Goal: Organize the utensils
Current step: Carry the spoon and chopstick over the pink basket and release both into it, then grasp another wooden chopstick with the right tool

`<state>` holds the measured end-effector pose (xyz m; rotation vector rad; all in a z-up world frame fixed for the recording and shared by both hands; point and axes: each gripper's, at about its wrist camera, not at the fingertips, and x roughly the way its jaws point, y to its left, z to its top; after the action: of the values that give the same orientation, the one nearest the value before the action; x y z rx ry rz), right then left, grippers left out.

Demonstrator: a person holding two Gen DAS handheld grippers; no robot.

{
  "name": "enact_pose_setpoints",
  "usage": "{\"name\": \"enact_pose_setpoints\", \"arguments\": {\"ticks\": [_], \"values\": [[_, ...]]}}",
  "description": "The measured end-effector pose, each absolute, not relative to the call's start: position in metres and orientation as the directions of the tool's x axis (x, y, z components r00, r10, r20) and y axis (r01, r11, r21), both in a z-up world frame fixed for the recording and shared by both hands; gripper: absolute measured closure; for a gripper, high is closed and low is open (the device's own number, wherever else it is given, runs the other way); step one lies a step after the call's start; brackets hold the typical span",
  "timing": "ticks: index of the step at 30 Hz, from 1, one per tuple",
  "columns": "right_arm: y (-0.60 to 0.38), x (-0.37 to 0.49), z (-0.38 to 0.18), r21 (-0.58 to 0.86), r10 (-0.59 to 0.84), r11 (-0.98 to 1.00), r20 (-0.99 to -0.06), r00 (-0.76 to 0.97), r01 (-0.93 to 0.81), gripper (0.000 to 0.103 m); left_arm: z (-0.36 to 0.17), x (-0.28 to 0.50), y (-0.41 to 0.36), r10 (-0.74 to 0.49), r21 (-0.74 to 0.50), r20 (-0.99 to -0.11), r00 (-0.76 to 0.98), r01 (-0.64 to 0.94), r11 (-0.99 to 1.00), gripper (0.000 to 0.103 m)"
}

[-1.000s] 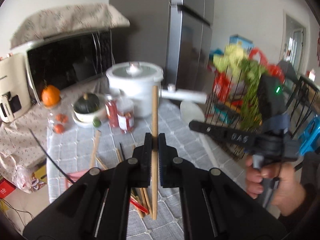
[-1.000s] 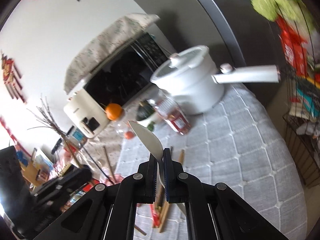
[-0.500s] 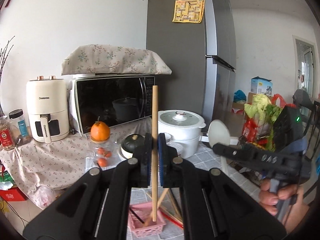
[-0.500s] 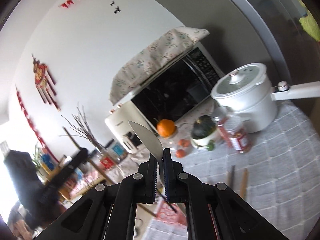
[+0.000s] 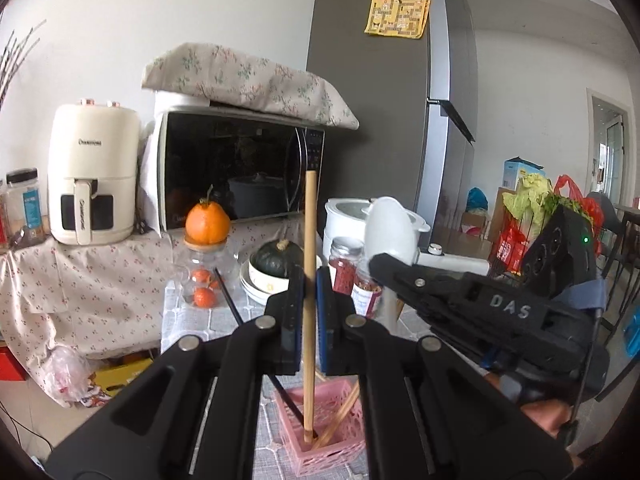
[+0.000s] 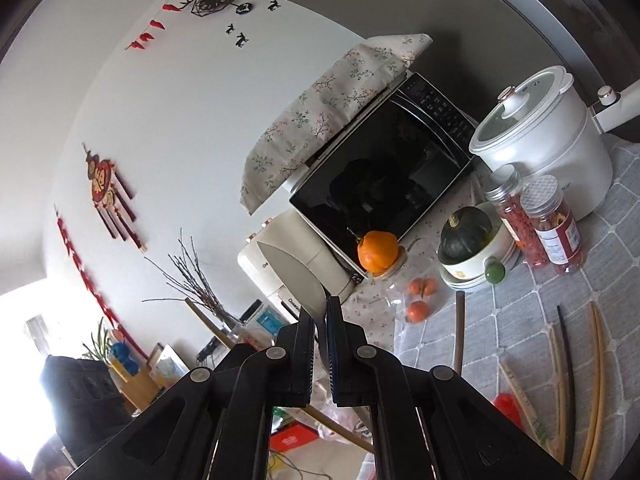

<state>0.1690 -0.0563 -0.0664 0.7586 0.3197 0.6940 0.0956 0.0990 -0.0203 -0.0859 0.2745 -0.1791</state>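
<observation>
Here, what we count, biggest things first:
Counter (image 6: 624, 280): one, under a grey quilted cloth; it carries the cooker, jars, bowl and loose utensils.
Microwave (image 5: 236, 172): one, under a flowered cover, beside one cream air fryer (image 5: 94, 174).
White cooker (image 6: 548, 148): one, lid on, its handle pointing right in the right wrist view.
Hand-held grippers: two. We see the left hand-held gripper (image 5: 309, 292) clamped on a wooden chopstick (image 5: 309, 280); the right hand-held gripper (image 6: 319, 320) is clamped on a white spoon (image 6: 298, 276).
Pink basket (image 5: 324, 440): one, on the counter below the left jaws. The held chopstick stands upright with its lower end inside it; we count one more wooden stick and one dark stick leaning in it.
Jars (image 6: 554, 224): two with red contents, side by side in front of the cooker.
Squash (image 6: 466, 234): one, dark green, sitting in a bowl.
Loose utensils on the counter (image 6: 596, 380): about five sticks in the right wrist view, one black, one brown; we cannot tell the exact number at the blurred edge.
Change since a second ago: the left view then looked down at the cloth with the chopstick tip over scattered sticks; now it looks level, and the tip is in the basket. The spoon has swung from the far right to just beside the chopstick.
</observation>
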Motion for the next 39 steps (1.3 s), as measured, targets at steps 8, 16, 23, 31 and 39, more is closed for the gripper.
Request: {"name": "enact_pose_setpoints", "arguments": {"ticks": [8, 16, 23, 31, 39], "values": [[-0.031, 0.166, -0.094, 0.652, 0.621, 0.607, -0.033, 0.783, -0.454, 0.097, -0.037, 0.102, 0.112, -0.214, -0.179, -0.310, 0.926, 0.165, 0.970, 0.096], [-0.037, 0.155, -0.117, 0.677, 0.605, 0.613, -0.071, 0.793, -0.407, 0.093, -0.043, 0.102, 0.108, -0.226, -0.186, -0.345, 0.911, 0.170, 0.968, 0.096], [-0.056, 0.139, -0.099, 0.670, 0.605, 0.620, -0.075, 0.793, -0.409, 0.086, -0.044, 0.100, 0.109, -0.231, -0.203, -0.392, 0.891, 0.161, 0.966, 0.079], [-0.075, 0.129, -0.078, 0.652, 0.627, 0.634, -0.119, 0.770, -0.416, 0.071, -0.045, 0.095, 0.106, -0.208, -0.217, -0.477, 0.854, 0.115, 0.969, 0.065], [-0.098, 0.129, -0.040, 0.594, 0.605, 0.712, -0.251, 0.756, -0.373, 0.048, -0.040, 0.090, 0.102, -0.154, -0.255, -0.581, 0.799, 0.001, 0.967, 0.027]]}}
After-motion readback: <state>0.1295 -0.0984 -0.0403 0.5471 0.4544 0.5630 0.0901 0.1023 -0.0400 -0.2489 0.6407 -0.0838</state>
